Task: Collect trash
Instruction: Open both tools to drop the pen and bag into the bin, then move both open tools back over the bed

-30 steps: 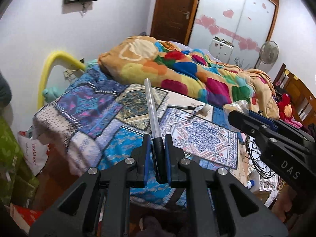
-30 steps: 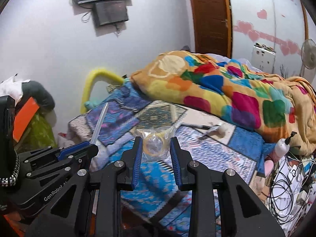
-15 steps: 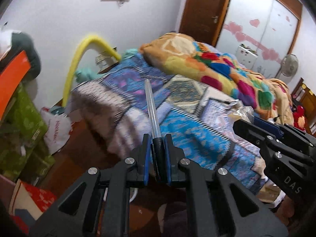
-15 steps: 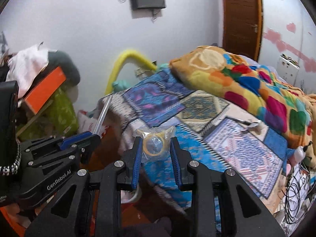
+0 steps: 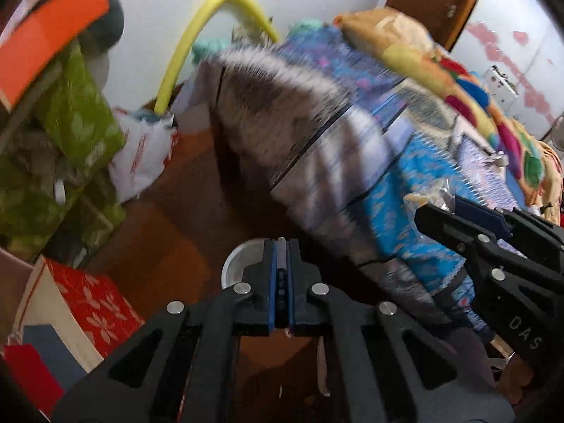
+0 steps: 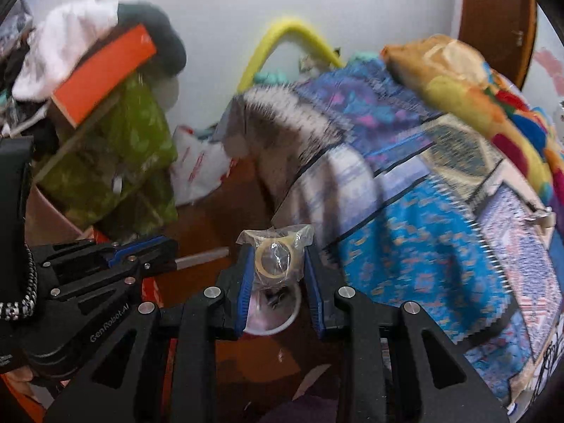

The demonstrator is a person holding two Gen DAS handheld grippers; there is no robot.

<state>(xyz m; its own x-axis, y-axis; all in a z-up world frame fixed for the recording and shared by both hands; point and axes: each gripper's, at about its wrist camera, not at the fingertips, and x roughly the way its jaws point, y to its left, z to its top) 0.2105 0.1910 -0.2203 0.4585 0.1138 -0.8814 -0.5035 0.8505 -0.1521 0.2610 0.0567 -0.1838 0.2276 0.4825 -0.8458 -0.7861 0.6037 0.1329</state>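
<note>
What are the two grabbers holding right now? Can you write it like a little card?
place: bedroom, beside a bed with a blue patterned cover
left gripper: jaws have just been closing; shut on a clear plastic pen tube between them
right gripper: jaws shut on a clear plastic bag with a yellow tape roll
below both: white round container on the brown floor
picture: blurred

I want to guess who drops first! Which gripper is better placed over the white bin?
Probably the right gripper: its tape wrapper lines up over the white bin. The left gripper, jaws just tightened on a clear tube, sits off to the side.
</note>
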